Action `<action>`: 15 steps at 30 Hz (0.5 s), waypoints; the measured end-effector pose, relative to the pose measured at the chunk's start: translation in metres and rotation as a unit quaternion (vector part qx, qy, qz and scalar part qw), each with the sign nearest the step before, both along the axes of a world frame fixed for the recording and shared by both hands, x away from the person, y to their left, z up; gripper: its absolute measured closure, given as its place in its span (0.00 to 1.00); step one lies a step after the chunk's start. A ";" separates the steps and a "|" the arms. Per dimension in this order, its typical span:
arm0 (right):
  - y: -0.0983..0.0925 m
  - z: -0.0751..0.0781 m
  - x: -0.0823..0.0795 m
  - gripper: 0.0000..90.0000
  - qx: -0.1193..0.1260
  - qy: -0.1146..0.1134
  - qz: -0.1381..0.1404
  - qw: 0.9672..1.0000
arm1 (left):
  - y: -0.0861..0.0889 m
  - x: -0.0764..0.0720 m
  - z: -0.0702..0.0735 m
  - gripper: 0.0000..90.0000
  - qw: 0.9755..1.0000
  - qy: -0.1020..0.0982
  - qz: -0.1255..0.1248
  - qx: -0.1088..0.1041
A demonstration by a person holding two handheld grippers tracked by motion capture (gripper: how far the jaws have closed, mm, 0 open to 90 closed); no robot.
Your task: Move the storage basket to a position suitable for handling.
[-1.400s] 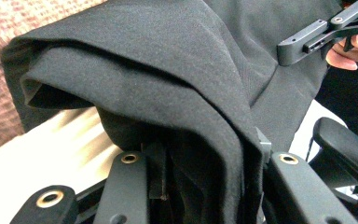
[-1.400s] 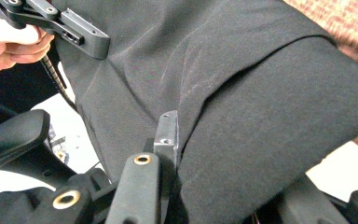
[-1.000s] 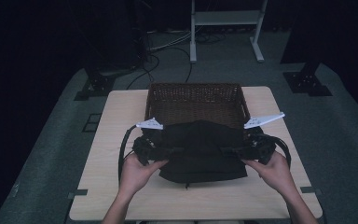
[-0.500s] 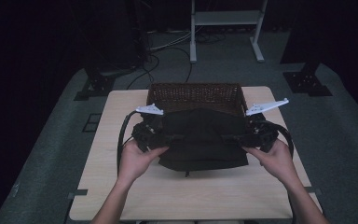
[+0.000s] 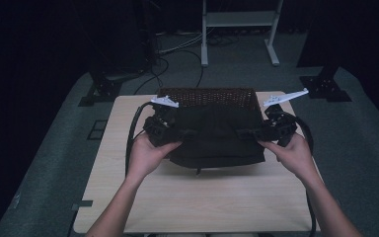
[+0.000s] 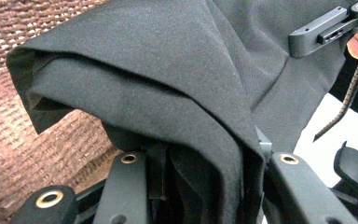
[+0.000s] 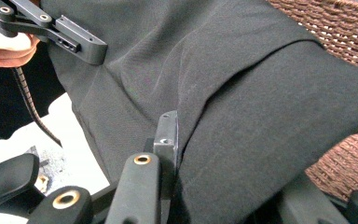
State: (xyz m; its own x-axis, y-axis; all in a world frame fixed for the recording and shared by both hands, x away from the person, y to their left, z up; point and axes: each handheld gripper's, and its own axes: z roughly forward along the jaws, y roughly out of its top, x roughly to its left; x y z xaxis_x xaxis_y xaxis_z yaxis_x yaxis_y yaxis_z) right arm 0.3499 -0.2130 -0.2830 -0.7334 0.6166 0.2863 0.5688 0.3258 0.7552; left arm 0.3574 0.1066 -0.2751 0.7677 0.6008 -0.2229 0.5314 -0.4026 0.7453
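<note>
Folded cloth [image 5: 217, 138]: left tool [image 5: 177, 134] and right tool [image 5: 249, 133] each clamped on a side edge. Lift level, taut; clear basket [image 5: 207, 95] rim ahead before lowering.

The pale, wood-grained rectangular surface [image 5: 197, 197] stands on a grey carpeted floor [image 5: 54, 163]. A dark brown woven wicker basket [image 5: 205, 95] sits directly on the surface at its far edge, centred between the sides. The surface's near half lies bare, lit bright.
</note>
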 end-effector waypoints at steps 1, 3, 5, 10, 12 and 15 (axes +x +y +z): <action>0.000 0.001 0.001 0.76 0.001 -0.002 0.001 1.000 | 0.000 0.001 0.001 0.69 1.000 0.000 -0.001 0.001; -0.001 0.003 0.003 0.76 0.000 -0.003 -0.001 1.000 | -0.001 0.004 0.004 0.69 1.000 0.000 -0.001 0.005; 0.000 0.007 0.005 0.76 0.000 -0.004 -0.001 1.000 | -0.002 0.007 0.006 0.69 1.000 -0.001 -0.001 0.008; 0.000 0.018 0.013 0.76 -0.007 -0.008 -0.003 1.000 | -0.003 0.015 0.011 0.69 1.000 0.002 0.002 0.007; 0.001 0.020 0.014 0.76 -0.008 -0.010 -0.002 1.000 | -0.002 0.019 0.012 0.69 1.000 0.003 0.003 0.006; 0.004 0.025 0.017 0.76 -0.011 -0.012 -0.004 1.000 | -0.001 0.025 0.014 0.69 1.000 0.004 0.004 0.015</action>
